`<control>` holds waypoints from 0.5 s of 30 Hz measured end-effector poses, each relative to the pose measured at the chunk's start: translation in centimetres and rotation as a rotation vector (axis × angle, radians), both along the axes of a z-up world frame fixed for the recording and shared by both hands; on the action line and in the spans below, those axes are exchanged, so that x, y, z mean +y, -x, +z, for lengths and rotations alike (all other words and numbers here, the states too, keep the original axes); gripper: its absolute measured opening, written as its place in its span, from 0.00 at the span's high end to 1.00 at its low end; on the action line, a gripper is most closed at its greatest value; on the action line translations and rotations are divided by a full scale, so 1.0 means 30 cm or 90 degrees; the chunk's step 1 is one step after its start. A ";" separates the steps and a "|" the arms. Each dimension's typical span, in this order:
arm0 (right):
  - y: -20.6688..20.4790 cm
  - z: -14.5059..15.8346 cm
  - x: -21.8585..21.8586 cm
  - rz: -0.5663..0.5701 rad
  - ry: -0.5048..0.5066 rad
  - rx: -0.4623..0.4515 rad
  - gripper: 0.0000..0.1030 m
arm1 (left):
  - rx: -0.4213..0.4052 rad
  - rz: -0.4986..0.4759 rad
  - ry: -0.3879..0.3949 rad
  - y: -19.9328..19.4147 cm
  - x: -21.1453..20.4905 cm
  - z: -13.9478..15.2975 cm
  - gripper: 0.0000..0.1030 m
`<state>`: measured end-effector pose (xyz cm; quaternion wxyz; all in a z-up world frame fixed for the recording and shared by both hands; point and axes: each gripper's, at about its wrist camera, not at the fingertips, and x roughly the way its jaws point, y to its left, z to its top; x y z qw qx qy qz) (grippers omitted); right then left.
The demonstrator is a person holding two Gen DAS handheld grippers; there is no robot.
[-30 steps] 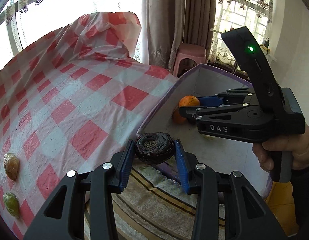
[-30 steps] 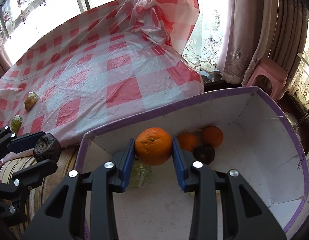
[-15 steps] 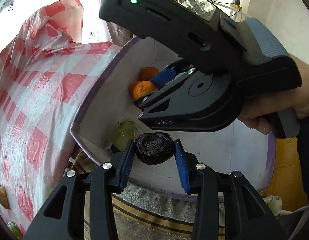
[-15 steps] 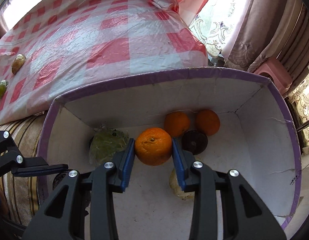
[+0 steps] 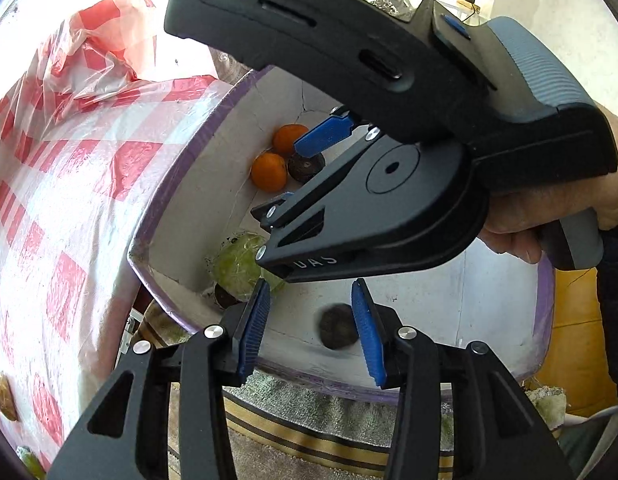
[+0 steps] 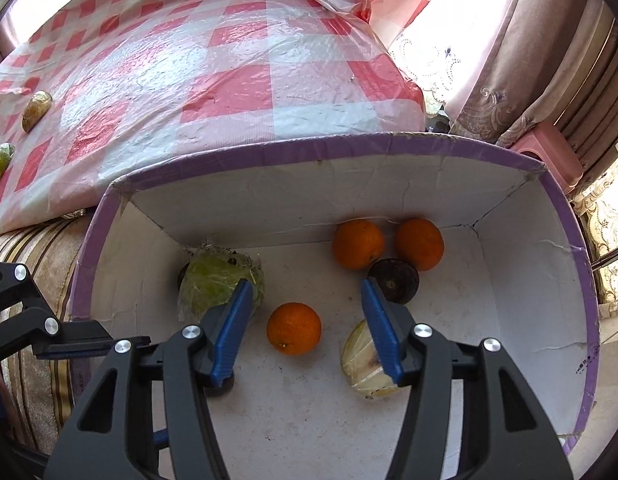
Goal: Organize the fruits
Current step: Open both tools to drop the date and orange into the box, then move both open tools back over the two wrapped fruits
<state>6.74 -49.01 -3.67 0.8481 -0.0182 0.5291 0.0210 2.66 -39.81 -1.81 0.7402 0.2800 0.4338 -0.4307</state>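
Both grippers hang over the purple-rimmed box (image 6: 389,142), and both have their jaws spread wide with nothing between them. Below the right gripper (image 6: 307,316) an orange (image 6: 294,328) lies on the white box floor, free of the blue pads. Under the left gripper (image 5: 309,320) a dark wrinkled fruit (image 5: 337,332) shows as a blur against the near wall — probably dropping or rolling, though I cannot say which. The step in hand looks like the release into the box, and doing it well means lifting each gripper straight up with the jaws kept apart, so no pad nudges the fruit lying there: two more oranges (image 6: 357,243) at the far wall, a dark round fruit (image 6: 393,280) touching them, a green wrapped fruit (image 6: 215,284) and a pale one (image 6: 365,364). Two small fruits (image 6: 36,109) remain on the checked cloth (image 6: 229,60) of the worktop — likely the next targets.
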 end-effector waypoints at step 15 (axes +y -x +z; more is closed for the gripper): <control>0.016 0.139 -0.030 -0.094 0.064 -0.120 0.04 | -0.079 0.175 0.106 -0.102 0.225 0.171 0.16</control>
